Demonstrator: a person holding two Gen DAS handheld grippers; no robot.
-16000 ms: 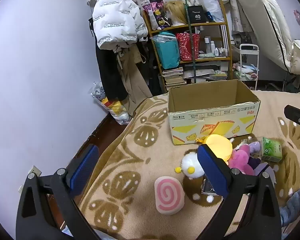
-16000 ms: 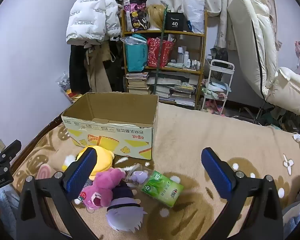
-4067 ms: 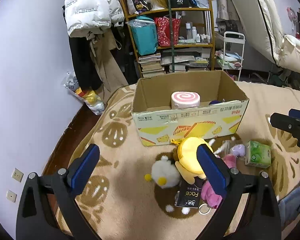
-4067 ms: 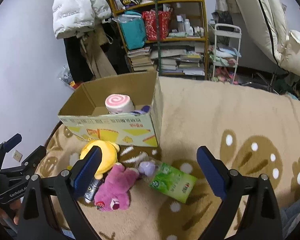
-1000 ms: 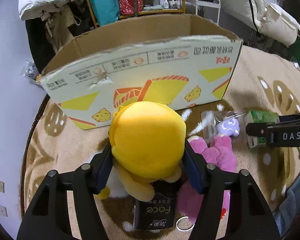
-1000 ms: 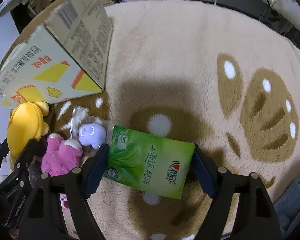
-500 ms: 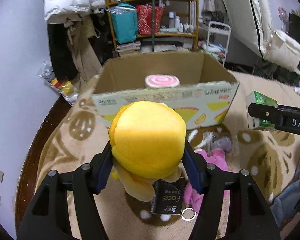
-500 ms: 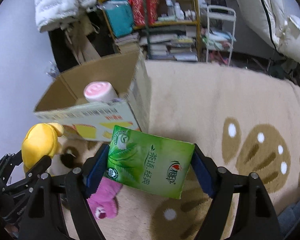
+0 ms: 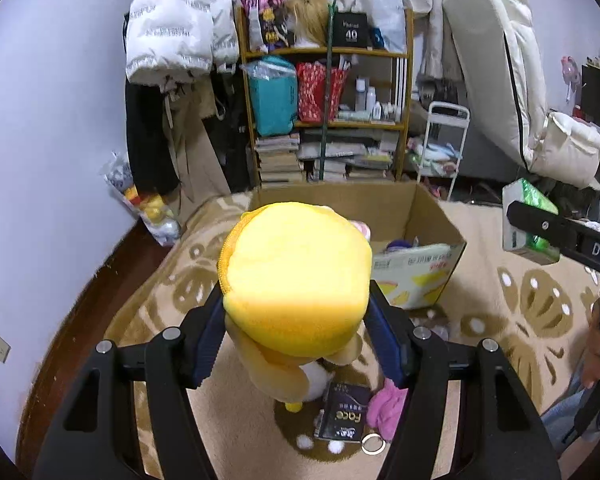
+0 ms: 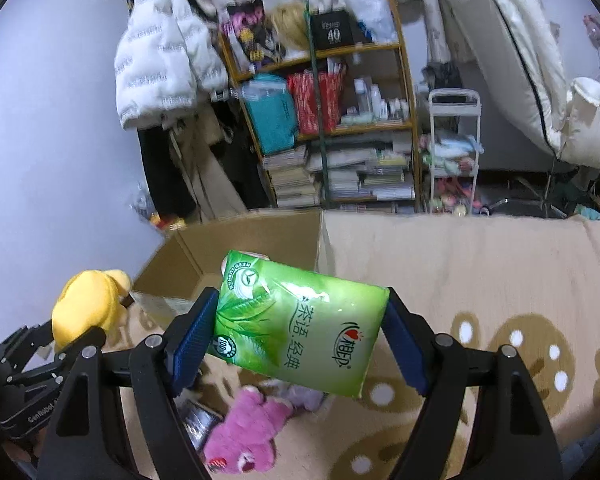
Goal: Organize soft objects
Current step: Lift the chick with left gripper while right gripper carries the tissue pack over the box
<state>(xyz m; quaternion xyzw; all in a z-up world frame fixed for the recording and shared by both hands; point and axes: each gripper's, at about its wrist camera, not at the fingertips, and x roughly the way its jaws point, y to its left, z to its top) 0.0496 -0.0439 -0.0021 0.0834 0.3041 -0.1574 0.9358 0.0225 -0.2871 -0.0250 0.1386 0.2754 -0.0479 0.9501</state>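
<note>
Above the blanket [image 9: 500, 320], both jaws were clamped, left on the duck [image 9: 296, 280], right on the tissues [image 10: 300, 320], box [image 9: 416, 276] ahead, nearer the left.

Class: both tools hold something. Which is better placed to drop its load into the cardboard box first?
Probably left: its tool holds the yellow plush lifted right before the cardboard box, while the right tool's tissue pack appears farther off.
</note>
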